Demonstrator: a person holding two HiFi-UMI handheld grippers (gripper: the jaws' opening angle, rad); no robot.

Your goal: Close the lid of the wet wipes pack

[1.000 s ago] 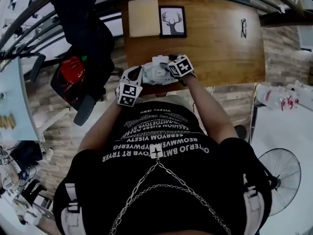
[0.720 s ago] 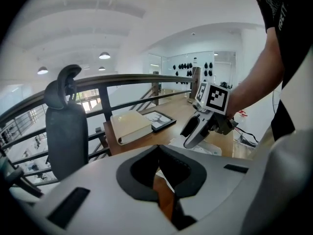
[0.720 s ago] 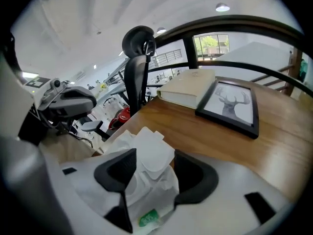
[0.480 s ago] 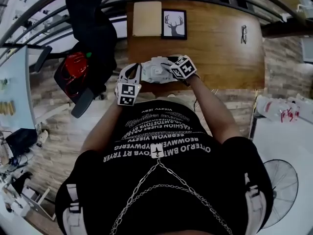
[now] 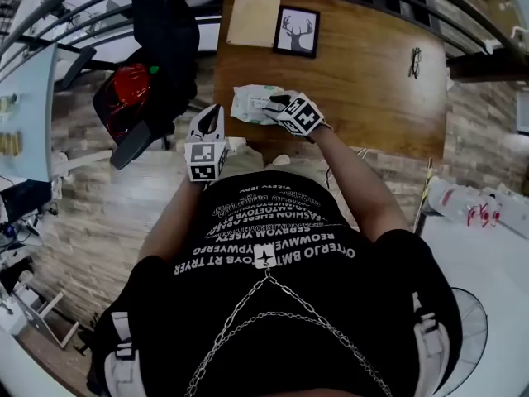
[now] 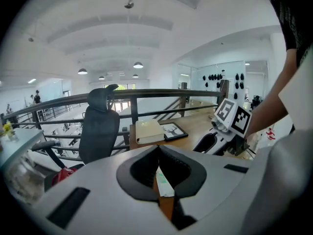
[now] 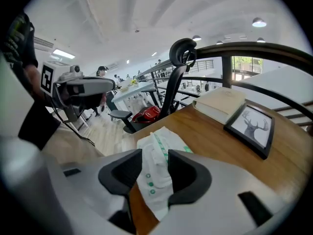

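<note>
Left gripper (image 5: 212, 112) jaws closed, empty. Right gripper (image 5: 273, 102) jaws just been closing, apart over wet wipes pack (image 7: 156, 180), no pinch. I worry lid (image 7: 155, 163) not latched, pops open.

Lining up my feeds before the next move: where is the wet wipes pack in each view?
Head view: wet wipes pack upper centre, near the table's front edge.
Left gripper view: only a sliver, low centre, behind the jaws.
Right gripper view: low centre, between the jaws.
Shared landmark: the framed deer picture.
</note>
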